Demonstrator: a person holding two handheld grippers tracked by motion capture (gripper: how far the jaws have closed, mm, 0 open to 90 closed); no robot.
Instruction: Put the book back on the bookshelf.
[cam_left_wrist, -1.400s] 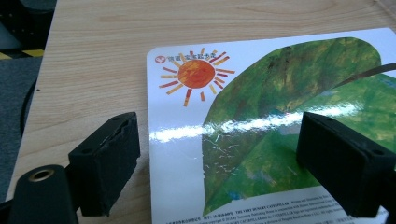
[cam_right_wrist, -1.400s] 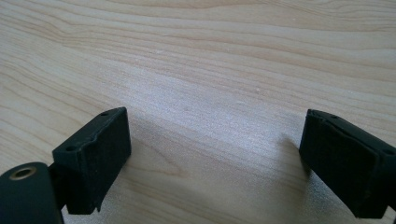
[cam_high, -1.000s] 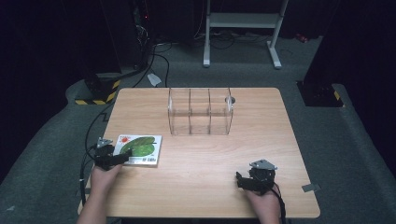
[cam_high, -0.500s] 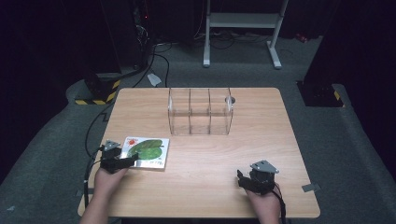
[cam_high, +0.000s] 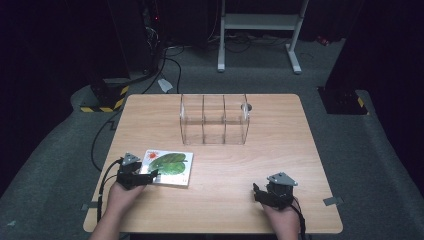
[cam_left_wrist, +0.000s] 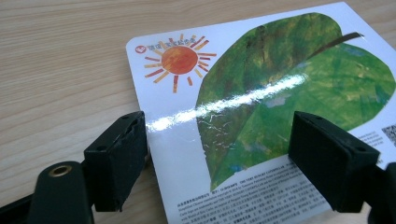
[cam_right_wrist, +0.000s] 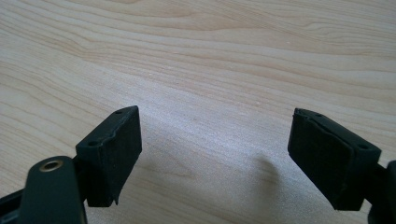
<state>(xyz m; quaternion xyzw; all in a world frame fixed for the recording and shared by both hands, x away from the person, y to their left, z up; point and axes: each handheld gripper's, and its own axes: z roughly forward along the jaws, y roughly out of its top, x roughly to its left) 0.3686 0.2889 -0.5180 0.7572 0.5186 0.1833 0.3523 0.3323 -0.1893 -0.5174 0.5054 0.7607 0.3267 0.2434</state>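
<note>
A thin picture book (cam_high: 170, 167) with a green leaf and an orange sun on its white cover lies flat on the wooden table (cam_high: 285, 150), at the front left. My left gripper (cam_high: 149, 176) is at the book's near left corner, open. In the left gripper view the book (cam_left_wrist: 261, 88) lies under and between the two wide-apart jaws of that gripper (cam_left_wrist: 219, 154). My right gripper (cam_high: 258, 193) rests low at the front right, open; in its own view the right gripper (cam_right_wrist: 215, 154) has bare wood between the jaws.
A clear acrylic organizer (cam_high: 214, 120) with three compartments stands at the back middle of the table, a small round grey object (cam_high: 246, 106) by its right end. Cables trail off the table's left edge. Dark floor and a white stand lie beyond.
My left gripper has moved to the right and toward the book's corner, and the book has shifted slightly right with it. The right gripper has barely moved.
</note>
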